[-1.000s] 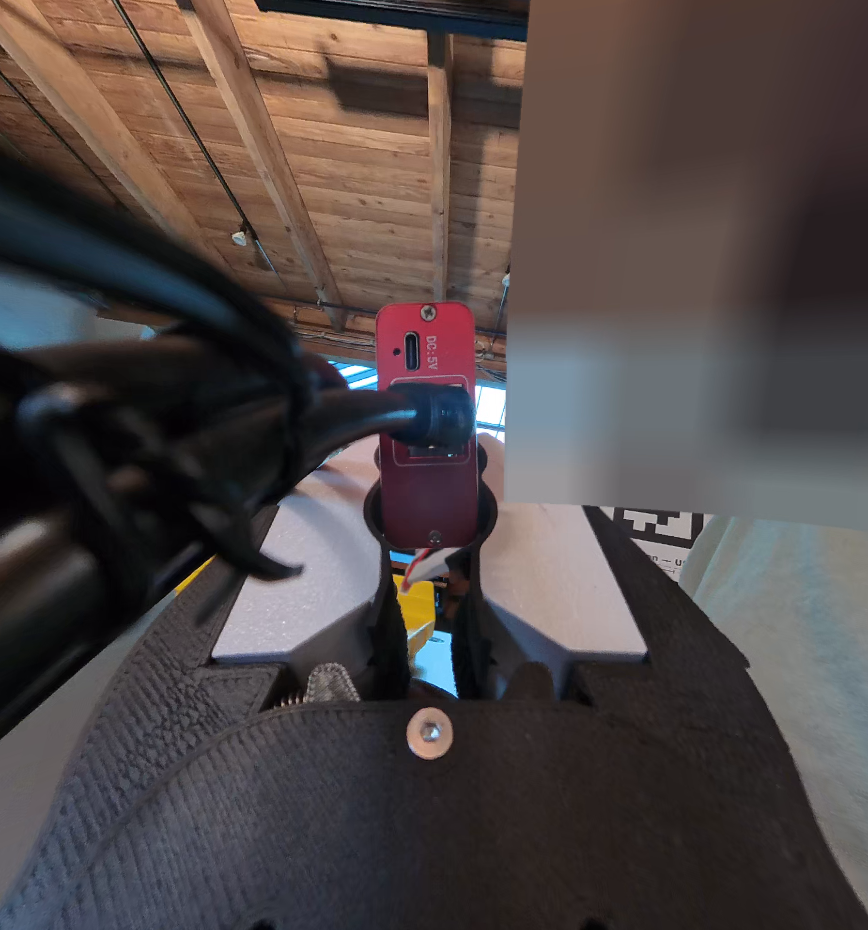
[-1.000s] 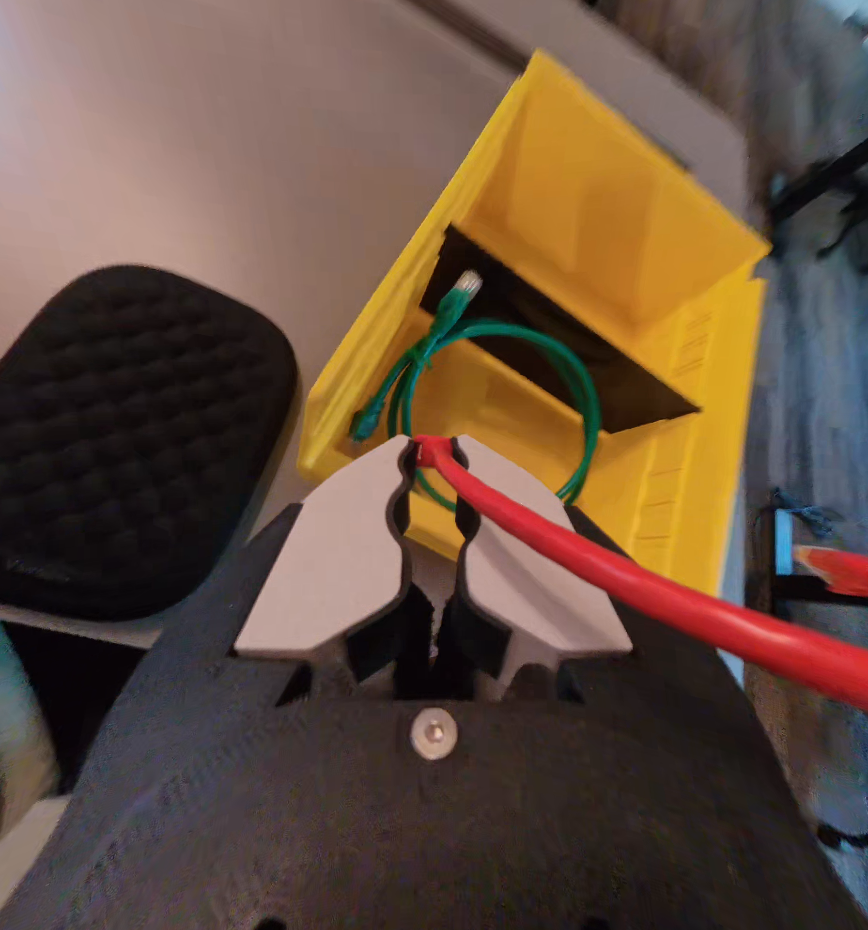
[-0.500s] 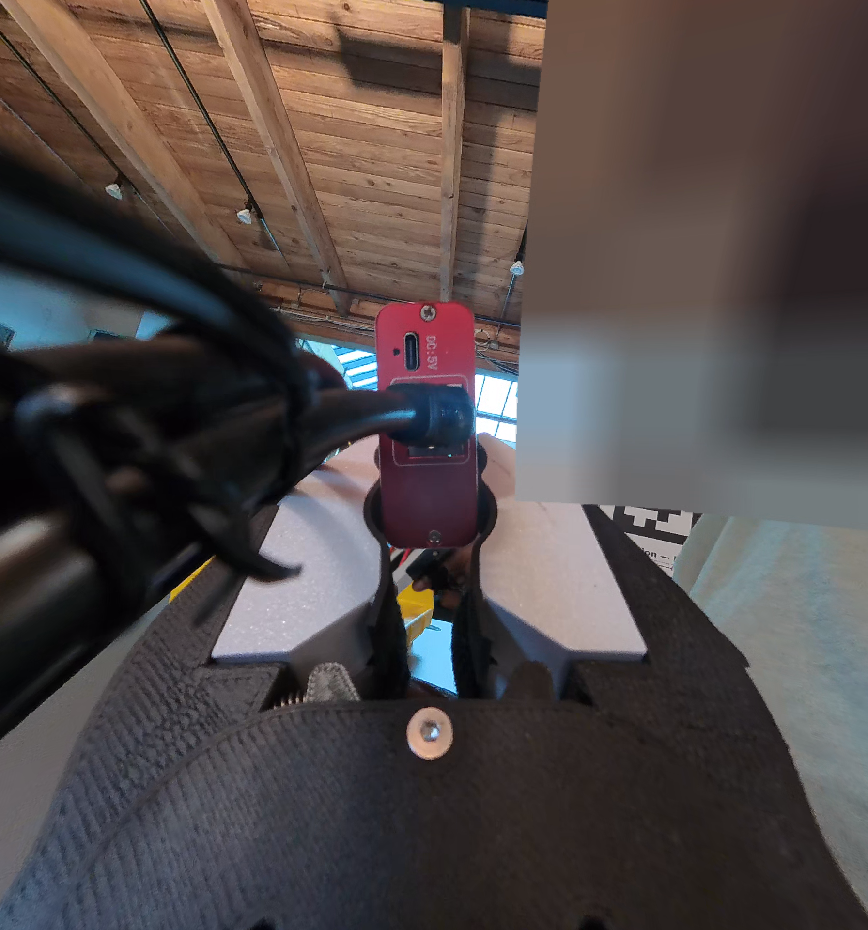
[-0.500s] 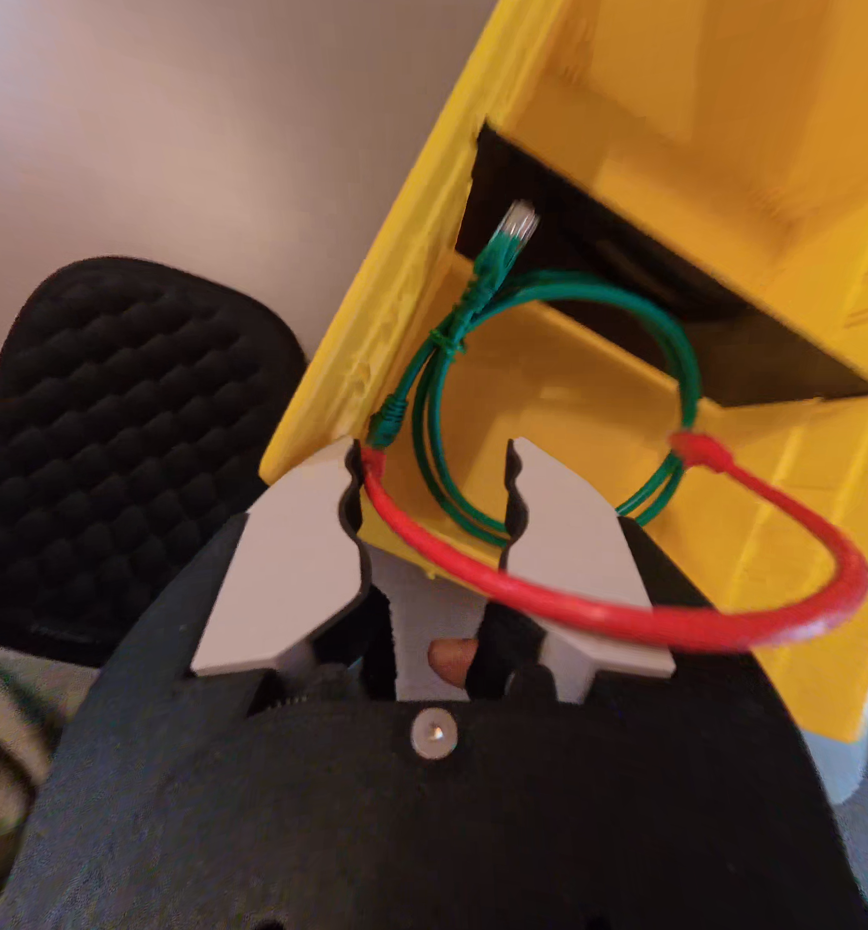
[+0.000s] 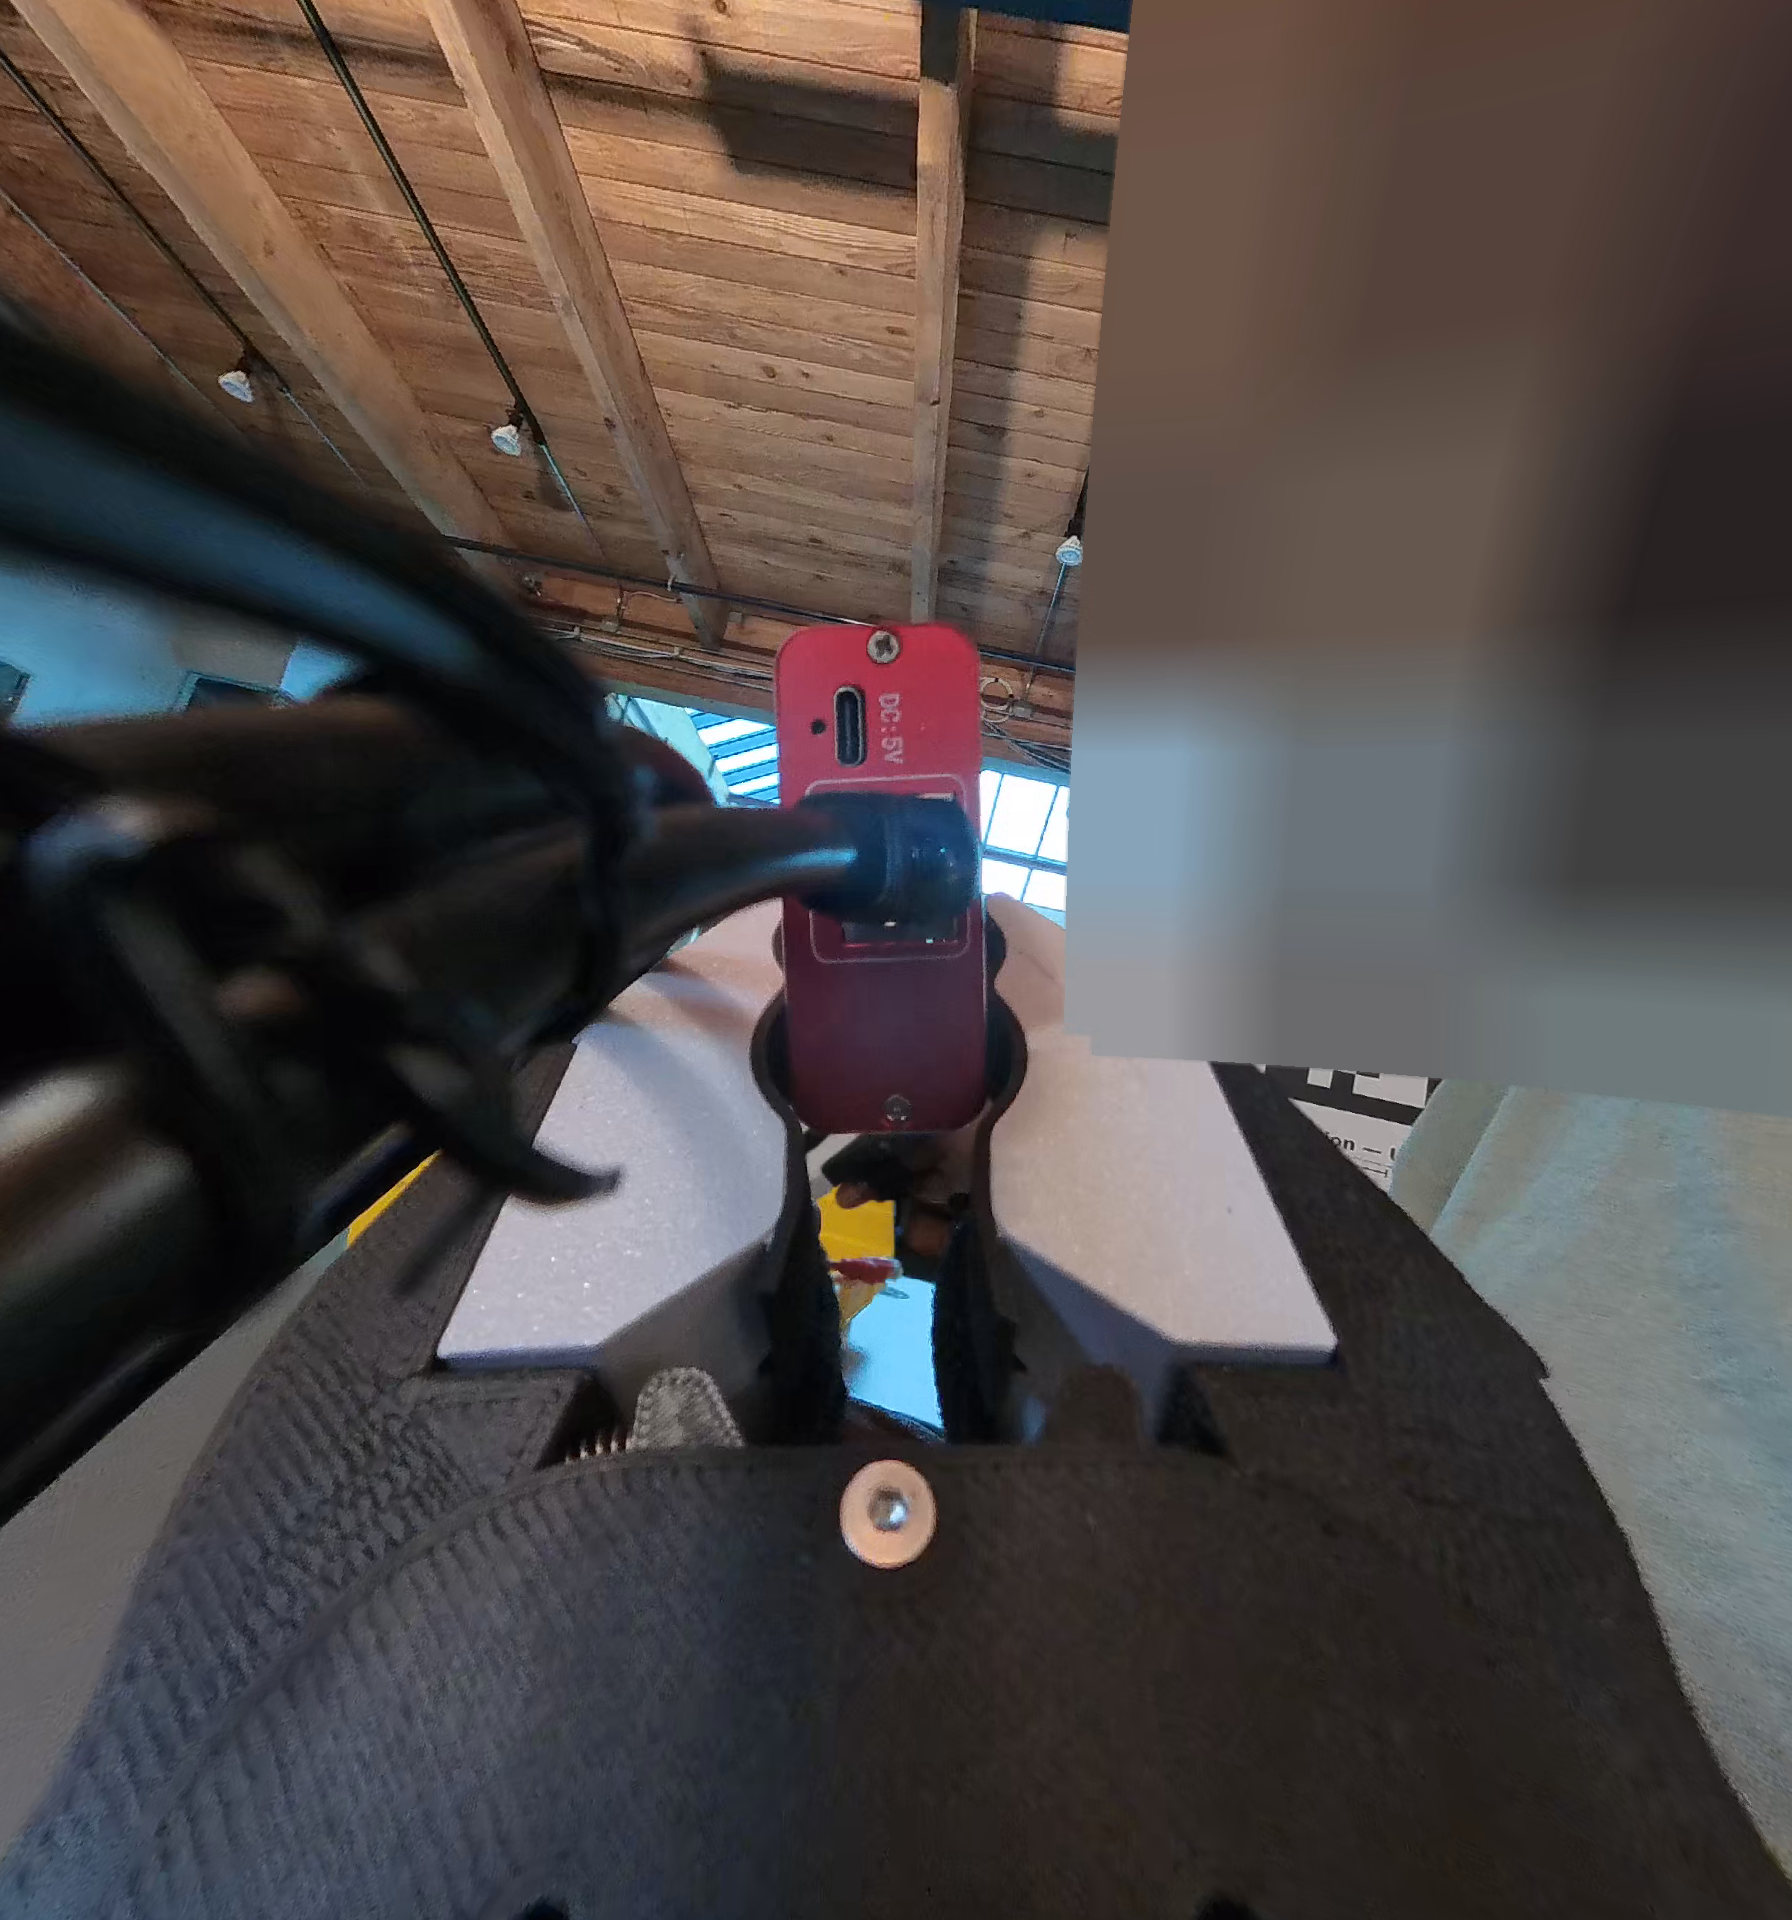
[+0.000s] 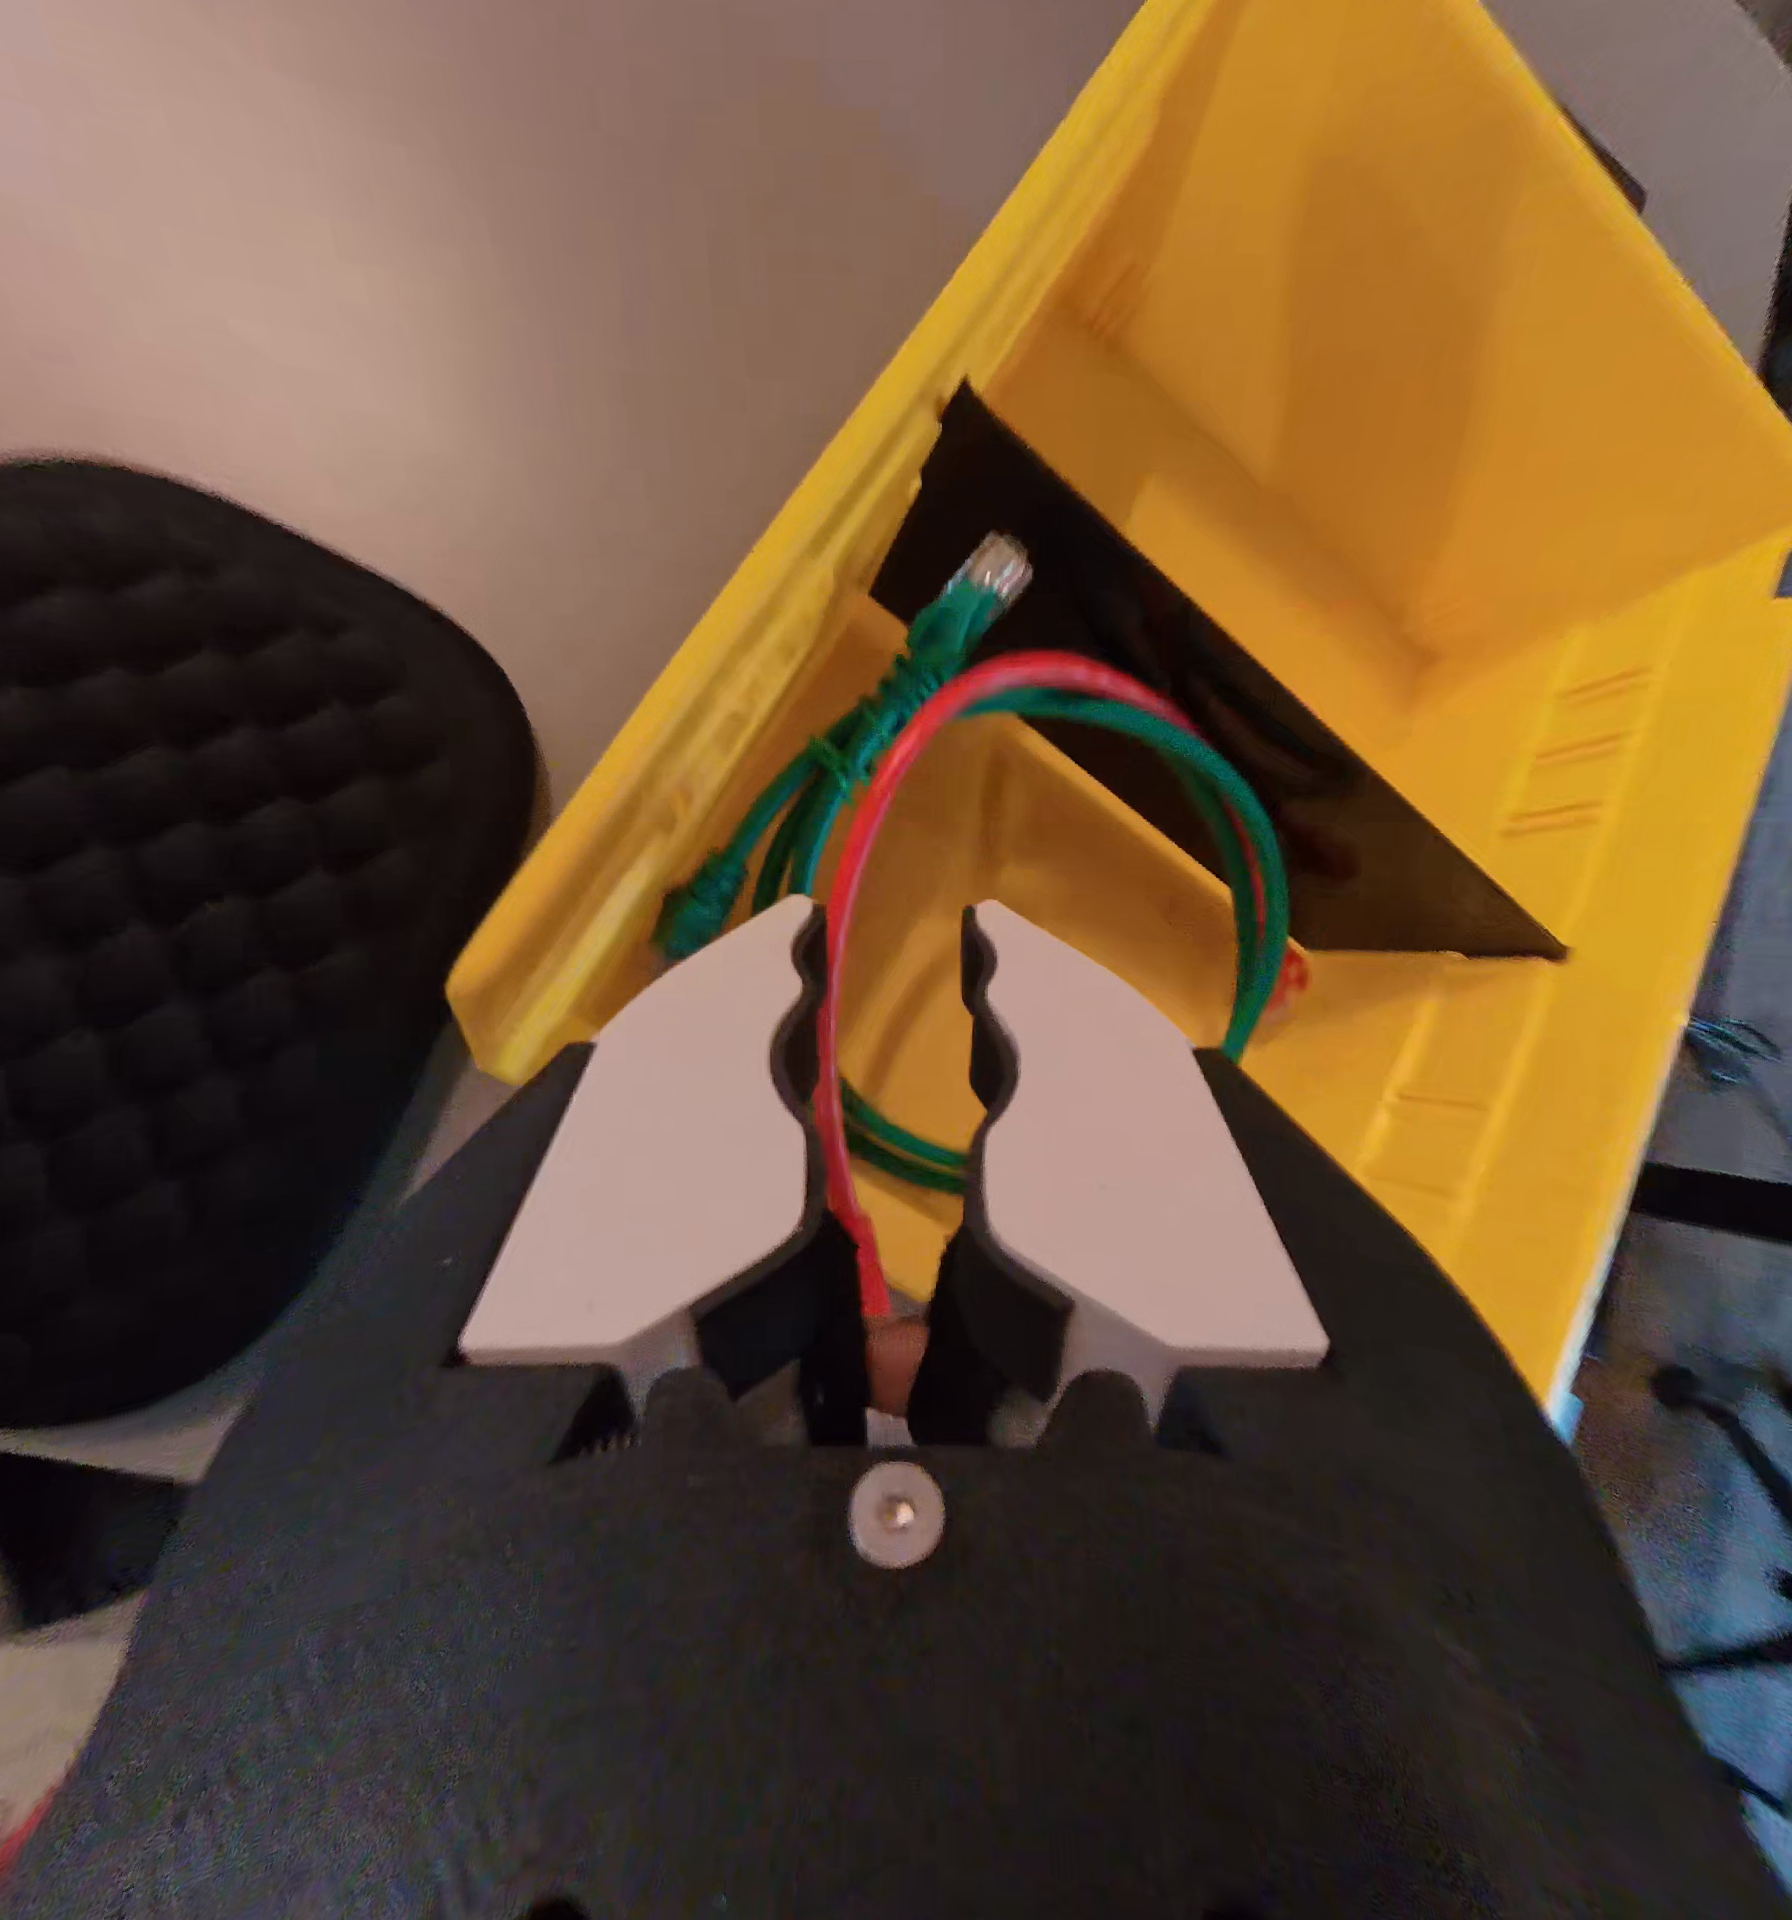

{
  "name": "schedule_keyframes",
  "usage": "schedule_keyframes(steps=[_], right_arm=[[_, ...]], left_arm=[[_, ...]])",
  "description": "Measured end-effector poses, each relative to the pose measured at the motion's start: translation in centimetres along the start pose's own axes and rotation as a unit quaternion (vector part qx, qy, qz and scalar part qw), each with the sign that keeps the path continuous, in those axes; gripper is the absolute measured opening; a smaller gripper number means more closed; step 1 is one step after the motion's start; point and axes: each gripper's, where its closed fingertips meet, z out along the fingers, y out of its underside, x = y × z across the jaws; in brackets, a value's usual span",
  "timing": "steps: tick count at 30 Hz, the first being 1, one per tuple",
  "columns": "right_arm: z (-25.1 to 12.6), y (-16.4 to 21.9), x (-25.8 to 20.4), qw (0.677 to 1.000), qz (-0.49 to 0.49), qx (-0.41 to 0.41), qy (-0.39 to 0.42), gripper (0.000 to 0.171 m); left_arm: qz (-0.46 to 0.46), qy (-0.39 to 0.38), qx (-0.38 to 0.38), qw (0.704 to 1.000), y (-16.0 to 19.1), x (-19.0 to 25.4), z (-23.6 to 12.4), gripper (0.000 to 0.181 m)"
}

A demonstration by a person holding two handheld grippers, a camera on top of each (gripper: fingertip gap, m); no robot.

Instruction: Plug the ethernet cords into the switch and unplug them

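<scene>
My left gripper (image 5: pixel 887 1049) is shut on a red switch (image 5: pixel 876 997) and holds it upright toward the ceiling. A black cord's plug (image 5: pixel 907 862) sits in the switch's port, and its cable runs off left into a black bundle (image 5: pixel 248 935). My right gripper (image 6: pixel 887 914) is open above a yellow bin (image 6: pixel 1494 520). A red ethernet cord (image 6: pixel 876 790) lies looped in the bin, running between my fingers along the left one. It rests over a coiled green ethernet cord (image 6: pixel 933 644).
A black divider (image 6: pixel 1183 727) splits the bin. A black foam pad (image 6: pixel 196 883) lies left of the bin on the pale table (image 6: pixel 456 260). Wooden ceiling beams (image 5: pixel 559 260) fill the left view. A person's light sleeve (image 5: pixel 1650 1351) is at the right.
My right gripper opened and let go of the red cord, which dropped into the yellow bin onto the green cord. The left gripper keeps hold of the switch, barely moved.
</scene>
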Motion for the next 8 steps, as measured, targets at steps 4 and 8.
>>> schedule_keyframes(steps=[4, 8], right_arm=[[0.5, -1.4, 0.4, 0.997, 0.041, 0.061, -0.018, 0.022], [-0.7, -0.6, 1.5, 0.997, 0.047, 0.066, -0.008, 0.033]], left_arm=[[0.002, 0.000, -0.003, 1.000, 0.1, 0.0, 0.0, 0.029], [0.002, -0.001, -0.003, 1.000, 0.1, -0.1, 0.0, 0.029]])
